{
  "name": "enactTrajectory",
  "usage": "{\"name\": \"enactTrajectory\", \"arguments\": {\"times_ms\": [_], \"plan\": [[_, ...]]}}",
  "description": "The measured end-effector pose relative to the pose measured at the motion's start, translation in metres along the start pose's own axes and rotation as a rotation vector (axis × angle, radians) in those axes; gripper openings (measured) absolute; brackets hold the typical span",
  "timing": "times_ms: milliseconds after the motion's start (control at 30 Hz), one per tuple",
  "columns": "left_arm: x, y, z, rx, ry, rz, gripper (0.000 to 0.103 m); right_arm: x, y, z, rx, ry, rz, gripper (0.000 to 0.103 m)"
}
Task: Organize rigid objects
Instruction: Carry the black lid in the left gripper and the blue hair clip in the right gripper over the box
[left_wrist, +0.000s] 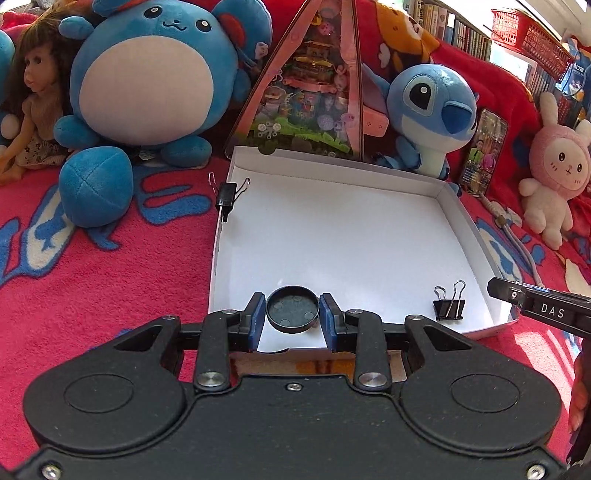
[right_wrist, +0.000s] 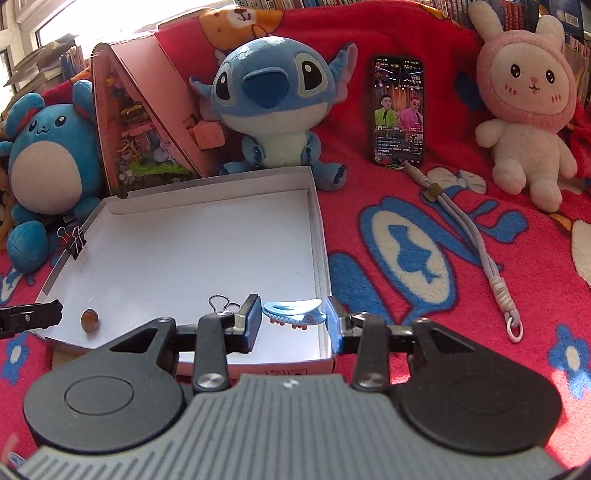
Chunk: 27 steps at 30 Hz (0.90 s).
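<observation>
White box (left_wrist: 458, 221) floor mostly free; 2 binder clips (left_wrist: 448, 306) obstruct; plush toys (right_wrist: 273, 99) crowd far rim.

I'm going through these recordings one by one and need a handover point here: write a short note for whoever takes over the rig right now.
Left claw: shut on the round black lid, held over the white box.
Right claw: shut on the blue hair clip, also over the box.
Done: one binder clip lies inside the box; another clip sits on its left wall.
Left: set down lid and hair clip.

Black round lid (left_wrist: 292, 309) and blue hair clip (right_wrist: 293, 312), both over white box (left_wrist: 332, 229).
</observation>
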<state>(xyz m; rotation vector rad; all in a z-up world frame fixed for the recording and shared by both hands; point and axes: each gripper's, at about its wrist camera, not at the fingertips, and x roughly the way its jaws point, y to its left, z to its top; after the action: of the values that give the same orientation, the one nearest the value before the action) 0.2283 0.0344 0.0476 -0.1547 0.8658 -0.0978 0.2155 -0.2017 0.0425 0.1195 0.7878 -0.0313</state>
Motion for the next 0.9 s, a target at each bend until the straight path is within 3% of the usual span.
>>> {"name": "enactTrajectory", "arguments": {"times_ms": [300,900], "plan": [[0.011,-0.002,0.0,0.028,0.016,0.042,0.03,0.009,0.009,0.001,-0.003,0.046,0.027,0.042],[0.023,-0.005,-0.005,0.038,0.038,0.034,0.03,0.026,0.008,0.0,0.069,0.097,0.064,0.043]]}}
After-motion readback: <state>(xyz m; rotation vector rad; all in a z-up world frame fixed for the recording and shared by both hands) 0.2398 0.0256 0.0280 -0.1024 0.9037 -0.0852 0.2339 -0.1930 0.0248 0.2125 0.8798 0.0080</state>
